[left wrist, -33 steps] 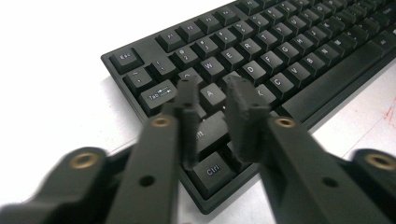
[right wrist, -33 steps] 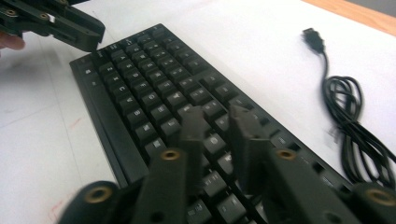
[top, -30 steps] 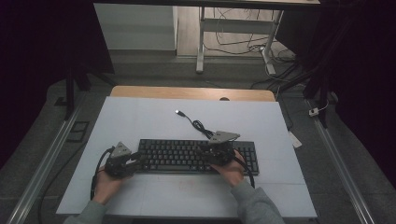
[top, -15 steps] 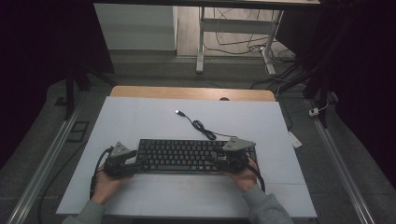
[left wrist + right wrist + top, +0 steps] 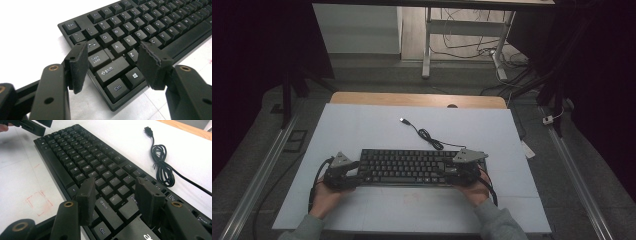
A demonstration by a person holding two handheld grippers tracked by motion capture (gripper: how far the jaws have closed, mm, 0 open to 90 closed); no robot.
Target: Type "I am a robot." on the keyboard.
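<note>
While both grippers' jaws are just spreading wide, pinching nothing, the keyboard (image 5: 409, 167) is lying stiff and light on the bench (image 5: 362, 125); its short ends are offering the best hold.

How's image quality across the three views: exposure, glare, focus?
High view: dim, surroundings nearly black, the white table evenly lit, the keyboard small and soft. Left gripper view: table blown out to plain white at upper left, key legends sharp, left gripper jaws in the foreground slightly soft. Right gripper view: bright, far keys and the coiled cable soft, right gripper jaws dark with little detail.
</note>
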